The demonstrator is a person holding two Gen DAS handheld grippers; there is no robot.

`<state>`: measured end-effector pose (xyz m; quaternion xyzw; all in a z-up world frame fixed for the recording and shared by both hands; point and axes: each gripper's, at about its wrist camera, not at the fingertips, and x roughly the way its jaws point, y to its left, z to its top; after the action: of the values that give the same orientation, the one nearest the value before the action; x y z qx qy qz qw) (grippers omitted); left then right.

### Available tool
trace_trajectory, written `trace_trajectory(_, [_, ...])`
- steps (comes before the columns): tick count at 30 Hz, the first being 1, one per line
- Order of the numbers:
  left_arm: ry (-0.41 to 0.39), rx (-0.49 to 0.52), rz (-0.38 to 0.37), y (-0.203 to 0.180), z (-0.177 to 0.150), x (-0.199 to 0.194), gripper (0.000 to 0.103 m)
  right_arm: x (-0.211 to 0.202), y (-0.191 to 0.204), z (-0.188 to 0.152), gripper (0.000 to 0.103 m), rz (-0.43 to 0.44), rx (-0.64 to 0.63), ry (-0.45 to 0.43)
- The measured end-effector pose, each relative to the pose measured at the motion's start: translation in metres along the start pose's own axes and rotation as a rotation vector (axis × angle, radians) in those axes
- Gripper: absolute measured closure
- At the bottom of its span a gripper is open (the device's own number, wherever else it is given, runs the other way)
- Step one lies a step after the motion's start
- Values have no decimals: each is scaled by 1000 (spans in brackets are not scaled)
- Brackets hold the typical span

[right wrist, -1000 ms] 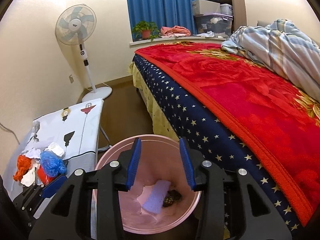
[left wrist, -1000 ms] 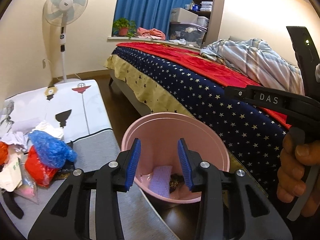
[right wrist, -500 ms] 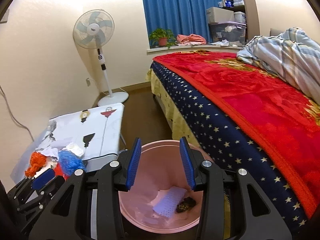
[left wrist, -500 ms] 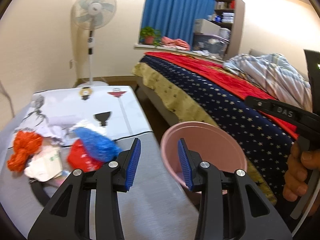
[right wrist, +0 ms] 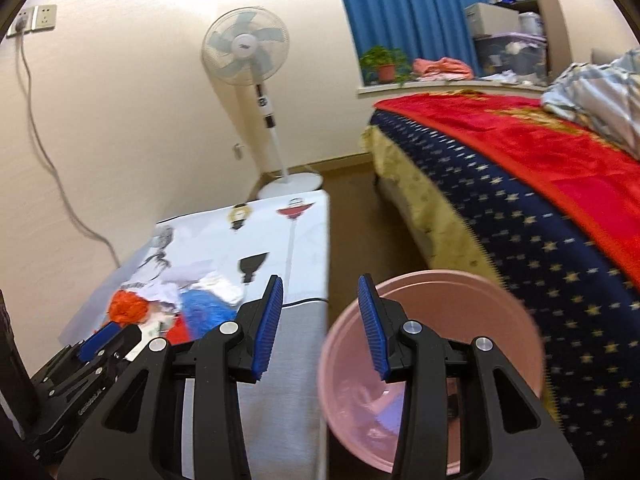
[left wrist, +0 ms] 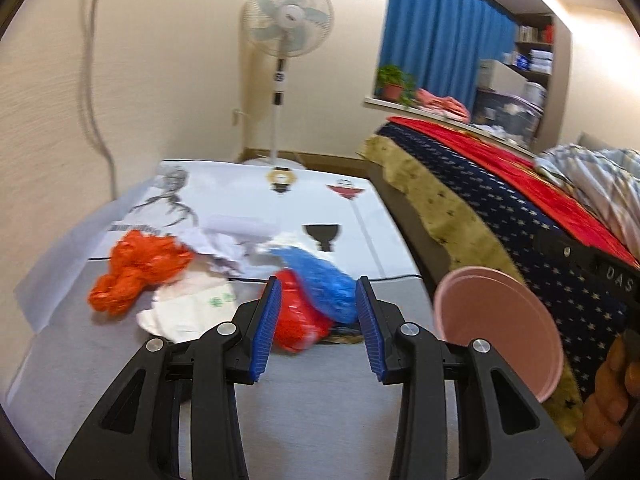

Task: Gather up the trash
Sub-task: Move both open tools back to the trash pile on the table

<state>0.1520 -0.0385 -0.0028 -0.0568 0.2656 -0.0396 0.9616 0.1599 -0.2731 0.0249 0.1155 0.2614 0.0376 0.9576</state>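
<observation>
The left gripper (left wrist: 316, 320) has its blue pads spread apart with nothing between them. It hangs over the near part of the table (left wrist: 320, 400), where the grey top is bare. Just past the pads, at 12 o'clock, lies the trash: a red bag (left wrist: 298, 320) with a blue bag (left wrist: 324, 284) on top of it. At 10 o'clock sit an orange bag (left wrist: 136, 268), a white wrapper (left wrist: 192, 308) and crumpled white paper (left wrist: 224, 248), all touching in one heap. The heap is near the middle of the table, away from the edges.

The right gripper (right wrist: 320, 324) is also spread apart and holds nothing. It hangs over the right edge of the table (right wrist: 304, 240). At 4 o'clock, below it, is the pink bin (right wrist: 432, 320), standing on the floor between the table and the bed (right wrist: 520, 216). The gap of floor there is narrow. A fan (right wrist: 246, 50) stands by the wall at 12 o'clock.
</observation>
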Motion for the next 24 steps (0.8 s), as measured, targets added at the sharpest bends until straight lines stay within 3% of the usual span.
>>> trace_trajectory(13, [-10,-89,178,46,-3,18,65,59,43,-21,63,187,10,80])
trace_trajectory(24, [-23,-174,368,86,-3,24,65,101,73,-39,62,239,-5,157])
